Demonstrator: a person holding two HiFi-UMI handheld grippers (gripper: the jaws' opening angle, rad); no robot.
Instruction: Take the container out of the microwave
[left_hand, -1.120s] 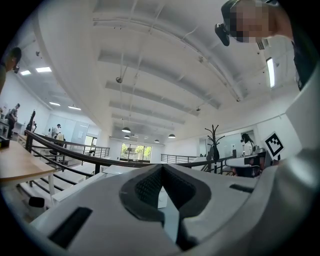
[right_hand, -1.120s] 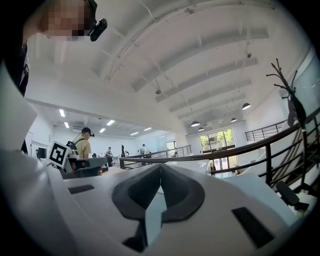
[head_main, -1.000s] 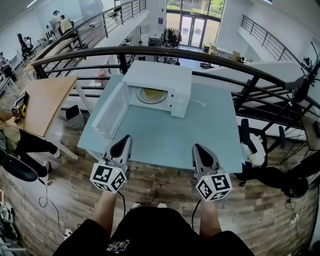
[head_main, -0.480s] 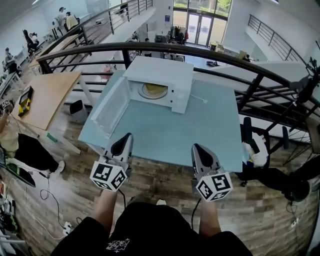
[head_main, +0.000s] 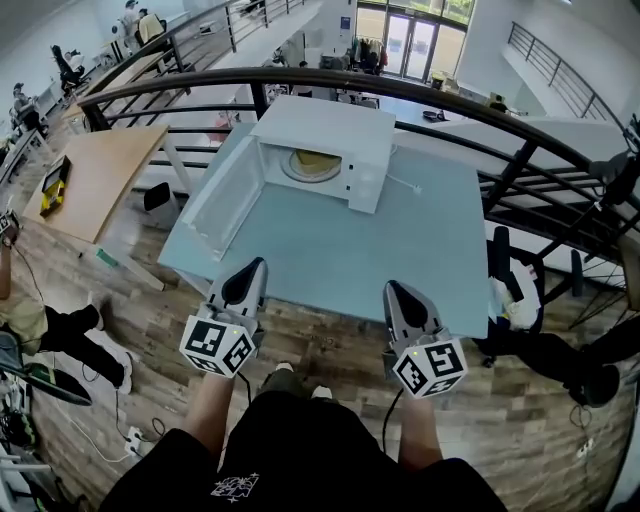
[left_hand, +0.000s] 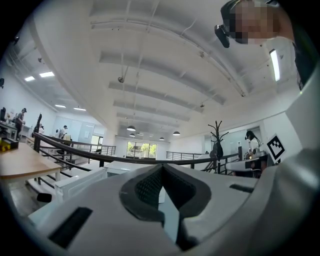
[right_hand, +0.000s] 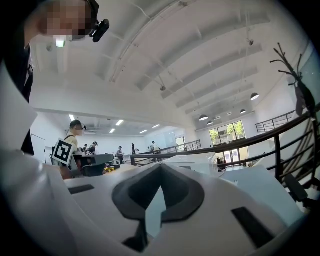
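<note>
Hovering parallel at the table's near edge, left tool and right tool are both clenched empty.

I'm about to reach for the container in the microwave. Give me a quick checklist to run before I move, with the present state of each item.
1. Microwave door open: ok, it is swung wide to the left.
2. Container in sight: ok, a yellowish container sits inside the cavity.
3. Path across the table: ok, no object shows between the grippers and the opening.
4. Left gripper ready to grasp: not ok, its jaws are together with nothing between them.
5. Right gripper ready to grasp: not ok, its jaws are together and empty too.
6. Where to grip the container: cannot tell, it is too small in the head view.
</note>
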